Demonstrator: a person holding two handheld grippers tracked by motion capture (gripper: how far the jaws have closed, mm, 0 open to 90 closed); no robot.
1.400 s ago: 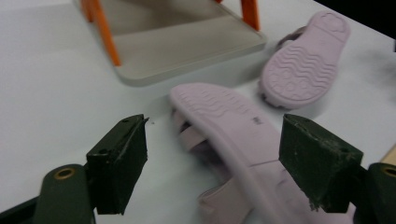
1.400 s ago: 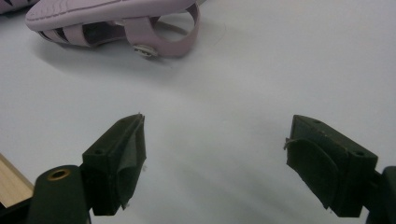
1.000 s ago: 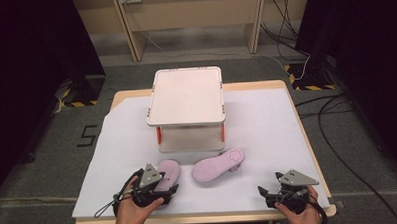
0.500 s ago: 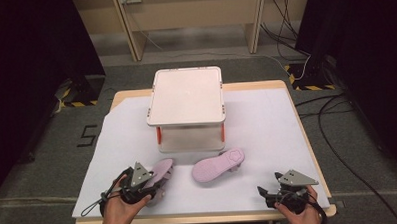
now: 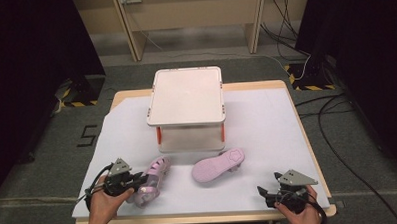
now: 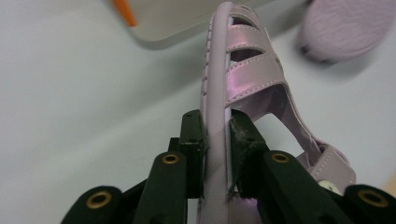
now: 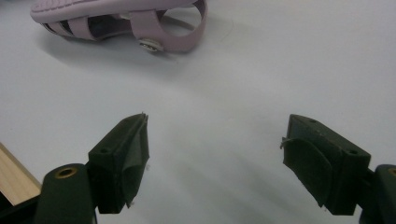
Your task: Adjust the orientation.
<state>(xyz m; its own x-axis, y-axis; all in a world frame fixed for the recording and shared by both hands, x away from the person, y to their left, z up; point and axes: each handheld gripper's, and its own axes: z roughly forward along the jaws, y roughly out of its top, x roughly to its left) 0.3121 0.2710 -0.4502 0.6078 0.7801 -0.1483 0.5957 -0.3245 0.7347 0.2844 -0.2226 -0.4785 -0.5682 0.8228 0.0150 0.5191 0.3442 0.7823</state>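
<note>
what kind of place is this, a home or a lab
Likely a lab or recording room: a white-covered table on grey carpet, loose cables on the floor, hazard tape, and dark curtains at both sides.

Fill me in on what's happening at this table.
A person works with a gripper in each hand. The left gripper is clamped on the sole edge of a pink sandal near the table's front. The second sandal lies sole-up beside it, before a lidded white box. The right gripper is open and holds nothing.

High cam looks down on table (image 5: 267,119); claw cams close, low.
</note>
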